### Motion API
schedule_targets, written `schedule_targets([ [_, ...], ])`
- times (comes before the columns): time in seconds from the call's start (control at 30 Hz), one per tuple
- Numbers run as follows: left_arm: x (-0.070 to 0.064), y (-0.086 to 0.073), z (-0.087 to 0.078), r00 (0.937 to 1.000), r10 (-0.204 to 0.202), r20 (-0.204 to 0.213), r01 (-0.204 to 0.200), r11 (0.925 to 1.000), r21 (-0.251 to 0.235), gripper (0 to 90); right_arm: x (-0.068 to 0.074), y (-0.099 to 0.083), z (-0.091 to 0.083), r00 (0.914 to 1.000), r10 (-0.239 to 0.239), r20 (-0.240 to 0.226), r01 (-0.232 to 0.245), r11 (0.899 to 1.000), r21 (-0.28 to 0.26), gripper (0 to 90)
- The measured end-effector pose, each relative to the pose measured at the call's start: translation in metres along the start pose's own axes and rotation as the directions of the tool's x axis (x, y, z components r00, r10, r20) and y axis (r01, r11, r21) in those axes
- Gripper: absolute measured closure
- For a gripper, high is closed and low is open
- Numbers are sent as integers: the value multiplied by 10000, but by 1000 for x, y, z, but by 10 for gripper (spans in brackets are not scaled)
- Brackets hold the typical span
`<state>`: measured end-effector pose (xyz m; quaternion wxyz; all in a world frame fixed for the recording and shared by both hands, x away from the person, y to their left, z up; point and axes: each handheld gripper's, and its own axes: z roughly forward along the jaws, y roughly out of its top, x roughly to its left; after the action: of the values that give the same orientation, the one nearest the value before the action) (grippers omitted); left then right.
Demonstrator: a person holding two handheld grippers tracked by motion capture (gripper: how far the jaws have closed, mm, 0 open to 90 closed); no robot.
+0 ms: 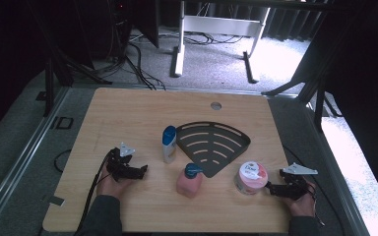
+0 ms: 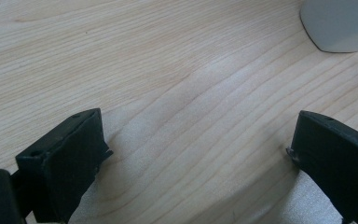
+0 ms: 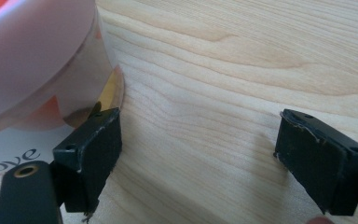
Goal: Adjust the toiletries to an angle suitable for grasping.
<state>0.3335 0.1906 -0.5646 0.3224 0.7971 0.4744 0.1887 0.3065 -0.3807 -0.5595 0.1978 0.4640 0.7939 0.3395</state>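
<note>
From above, the left tool (image 1: 139, 170) rests on the table (image 1: 128, 118) at the near left, and the right tool (image 1: 271, 187) lies near right, just beside the pink jar (image 1: 250, 177). A pink pump bottle (image 1: 190, 181), a white bottle (image 1: 169, 144) and a black corner rack (image 1: 211, 142) stand between and beyond them.

In the left gripper view, the left tool (image 2: 198, 149) is spread wide over bare wood.

In the right gripper view, the right tool (image 3: 198, 149) is spread too, one jaw against the pink jar (image 3: 37, 60), gripping nothing.

Right gripper (image 3: 198, 154) gapes beside the Dove jar (image 3: 37, 60).
</note>
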Motion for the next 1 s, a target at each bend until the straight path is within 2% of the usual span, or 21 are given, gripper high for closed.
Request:
schedule_targets([
  [0.37,-2,0,0,9999,-88,-71,88,10000,-1,34,0,0,0,10000,-21,-16,21,10000,8,142],
  [0.43,-3,-2,-2,9999,-119,-85,118,9999,-121,52,0,0,0,10000,-6,-5,6,10000,7,142],
  [0.5,-4,-3,-6,9999,-118,-101,114,9994,-322,191,0,0,0,10000,-6,-4,6,10000,6,143],
  [0.57,-5,-1,-8,9998,-160,-139,157,9996,-238,254,0,0,0,10000,-11,-11,11,10000,5,142],
  [0.63,-8,-1,-10,9997,16,-230,-20,9998,-194,384,-1,1,0,10000,-14,-12,14,10000,6,142],
  [0.7,-10,0,-12,9993,202,-309,-209,9996,-211,398,-1,1,0,10000,-18,-13,18,10000,6,142],
  [0.87,-16,1,-18,9994,147,312,-123,9971,-753,413,0,1,0,10000,-12,-10,12,10000,5,142],
  [1.0,-25,4,-25,9957,472,800,-380,9929,-1128,462,0,0,0,10000,13,16,-13,10000,7,142],
])
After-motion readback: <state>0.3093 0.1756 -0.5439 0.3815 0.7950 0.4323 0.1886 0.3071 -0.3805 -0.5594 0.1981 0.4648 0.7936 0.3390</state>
